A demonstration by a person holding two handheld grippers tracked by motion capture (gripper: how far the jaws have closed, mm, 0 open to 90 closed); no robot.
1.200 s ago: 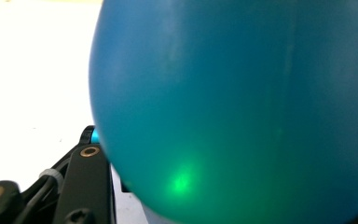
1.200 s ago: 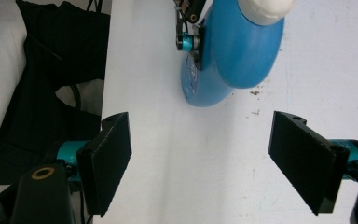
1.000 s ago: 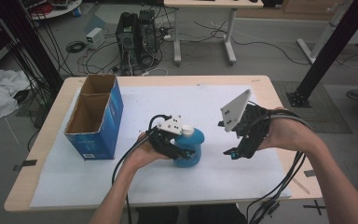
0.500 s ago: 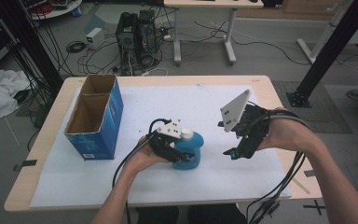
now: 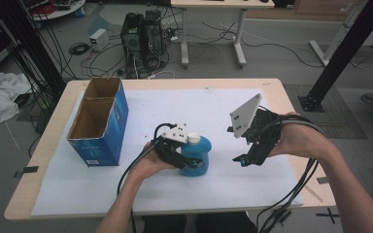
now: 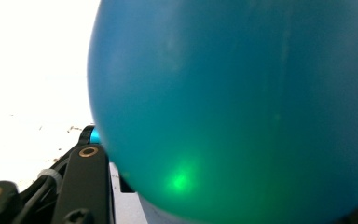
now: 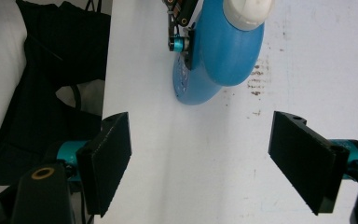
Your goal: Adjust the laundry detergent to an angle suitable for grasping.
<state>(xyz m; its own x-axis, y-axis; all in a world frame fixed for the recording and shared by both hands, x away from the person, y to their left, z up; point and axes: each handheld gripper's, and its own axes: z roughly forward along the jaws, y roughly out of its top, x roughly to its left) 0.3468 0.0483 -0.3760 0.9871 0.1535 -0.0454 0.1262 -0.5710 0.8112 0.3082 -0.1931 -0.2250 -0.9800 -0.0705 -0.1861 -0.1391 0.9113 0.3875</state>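
A blue bottle [image 5: 201, 150] with a white cap [image 5: 193, 138] is at the middle of the white sheet. My left gripper [image 5: 188, 156] is shut on its body, coming in from the left. Up close in the left gripper view, the bottle [image 6: 242, 107] presses against the jaws. In the right gripper view the bottle [image 7: 228, 46] leans, with its cap [image 7: 249, 11] far and its round base turned toward the camera. I cannot tell whether it touches the sheet. My right gripper [image 5: 236, 144] hovers open to the bottle's right. Nothing is between the jaws of the right gripper [image 7: 207, 156].
An open blue cardboard box [image 5: 99, 124] stands on the left part of the wooden table [image 5: 291, 104]. The white sheet [image 5: 199, 104] covers most of the top. Cables trail from both grippers over the near edge. Computer gear and another desk stand beyond the table.
The left gripper and the bottle have shifted only slightly. The right gripper has kept its place and its opening.
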